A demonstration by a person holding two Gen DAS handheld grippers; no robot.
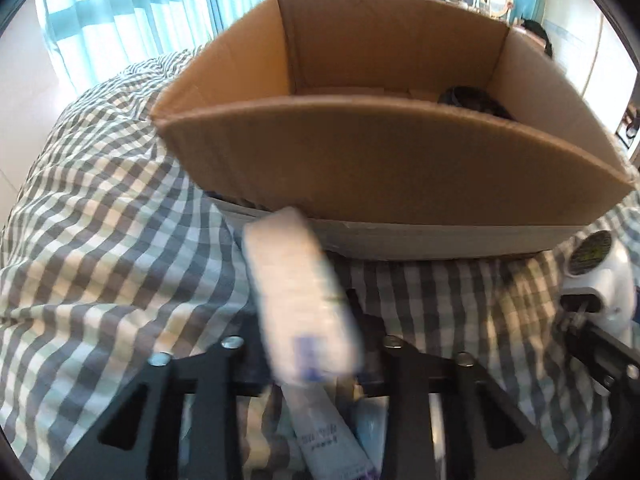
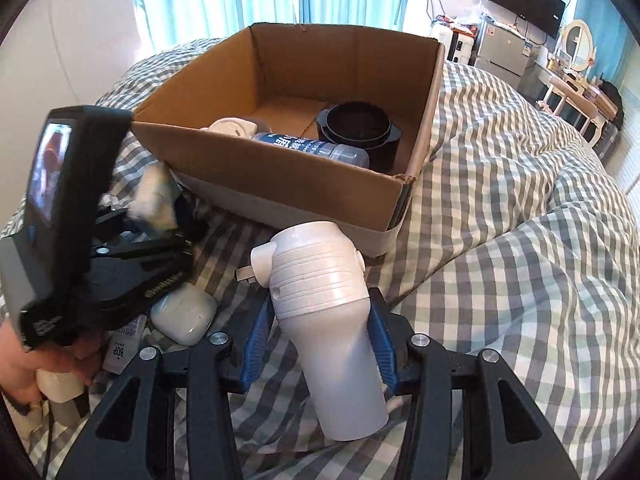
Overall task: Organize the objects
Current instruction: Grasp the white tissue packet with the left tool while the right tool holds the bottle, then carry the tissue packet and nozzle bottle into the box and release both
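An open cardboard box [image 2: 288, 184] sits on the checked bedcover; it also shows in the left wrist view [image 1: 380, 168]. Inside lie a black pot [image 2: 356, 124], a blue bottle [image 2: 312, 146] and a white item [image 2: 232, 126]. My left gripper [image 1: 308, 320] is shut on a white packet [image 1: 300, 292], held just in front of the box's near wall; it also shows in the right wrist view [image 2: 160, 236]. My right gripper [image 2: 320, 332] is shut on a white plug-in device [image 2: 320, 296], held in front of the box's near right corner; the device also shows in the left wrist view [image 1: 600, 276].
A white earbud case [image 2: 184, 316] and tubes [image 2: 124, 344] lie on the cover below the left gripper; a tube [image 1: 324, 432] shows under its fingers. The checked bedcover [image 2: 520, 240] spreads right. Curtains [image 2: 224, 0], a TV [image 2: 524, 0] and a dresser [image 2: 576, 80] stand behind.
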